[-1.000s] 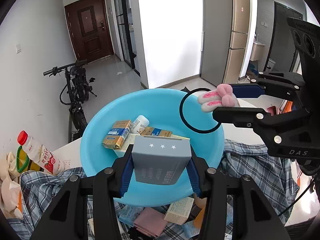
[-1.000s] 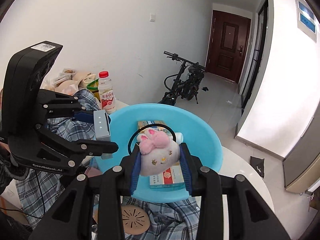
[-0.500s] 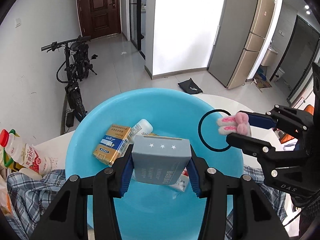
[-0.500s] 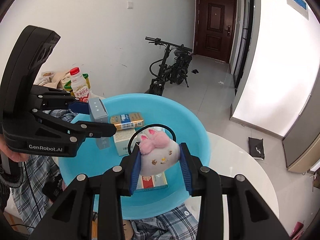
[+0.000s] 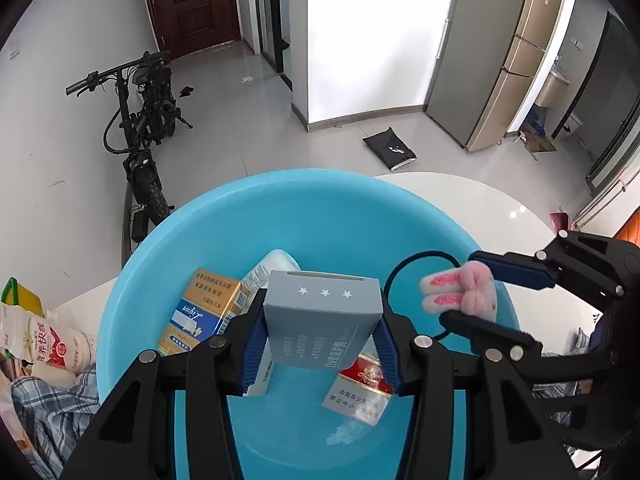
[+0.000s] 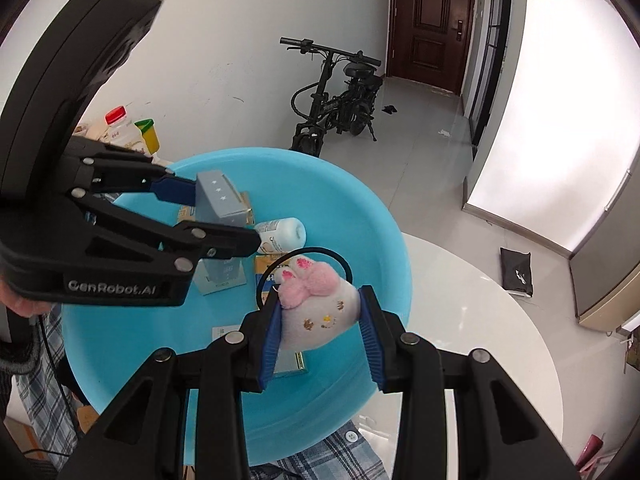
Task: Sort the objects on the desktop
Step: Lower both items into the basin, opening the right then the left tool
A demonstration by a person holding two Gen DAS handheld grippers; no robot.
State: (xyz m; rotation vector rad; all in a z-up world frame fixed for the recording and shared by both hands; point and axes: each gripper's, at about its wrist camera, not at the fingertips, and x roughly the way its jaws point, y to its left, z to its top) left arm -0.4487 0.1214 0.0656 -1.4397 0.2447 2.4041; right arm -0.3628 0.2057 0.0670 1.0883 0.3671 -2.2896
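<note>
My left gripper [image 5: 318,344] is shut on a grey-blue box with three white stars [image 5: 320,320] and holds it over the middle of the blue basin [image 5: 320,200]. My right gripper [image 6: 320,332] is shut on a white plush hair tie with pink bunny ears and a black elastic loop [image 6: 316,308], held over the basin's right side [image 6: 384,224]. In the basin lie a gold and blue carton [image 5: 204,312], a white bottle [image 5: 276,264] and a red and white pack [image 5: 360,392]. The hair tie also shows in the left wrist view [image 5: 460,292], and the box in the right wrist view [image 6: 220,200].
The basin stands on a round white table [image 6: 480,320] with plaid cloth [image 5: 52,408] along the near edge. Yogurt bottles [image 5: 48,344] and snack bags stand at the left. A bicycle [image 5: 140,128] leans on the wall beyond.
Both grippers have moved forward and tilted down over the basin, each still holding its object. The basin's inside and the red pack now show more fully.
</note>
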